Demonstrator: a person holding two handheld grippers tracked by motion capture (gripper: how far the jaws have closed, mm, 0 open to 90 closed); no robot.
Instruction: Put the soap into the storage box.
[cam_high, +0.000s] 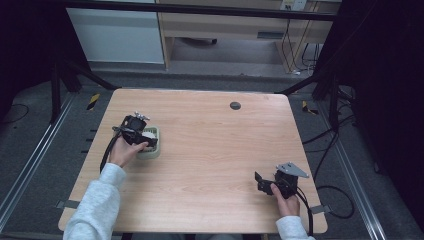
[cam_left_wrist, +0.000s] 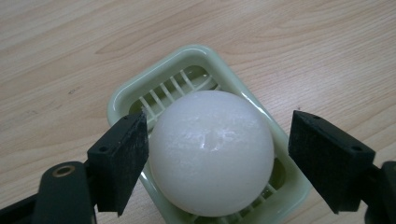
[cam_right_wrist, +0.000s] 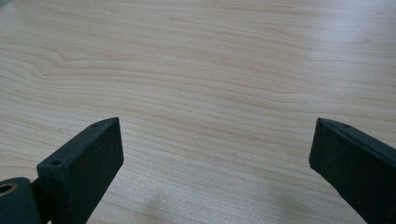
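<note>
Ball: my white ball (cam_left_wrist: 211, 153) is smooth, glossy, unmarked.
Place: sits in pale green slatted tray (cam_left_wrist: 122, 93), table's left side.
Left gripper (cam_left_wrist: 218, 151): my jaws flank it, released.
Right gripper (cam_right_wrist: 217, 154): wide apart, holding nothing.

- No text, label, brand, number or sign can be read in any of the pictures.
- High view, top edge right of centre: a small pale plate (cam_high: 293, 4) on the furniture behind the bench (cam_high: 210, 150) is too small and blurred to tell if it carries writing.
- High view, upper middle: a grey strip (cam_high: 270, 35) on the cabinet front is likewise unreadable.
- High view, on the floor at the bench's upper left and upper right corners: yellow-and-black striped markers (cam_high: 93, 101), a pattern with no lettering.
</note>
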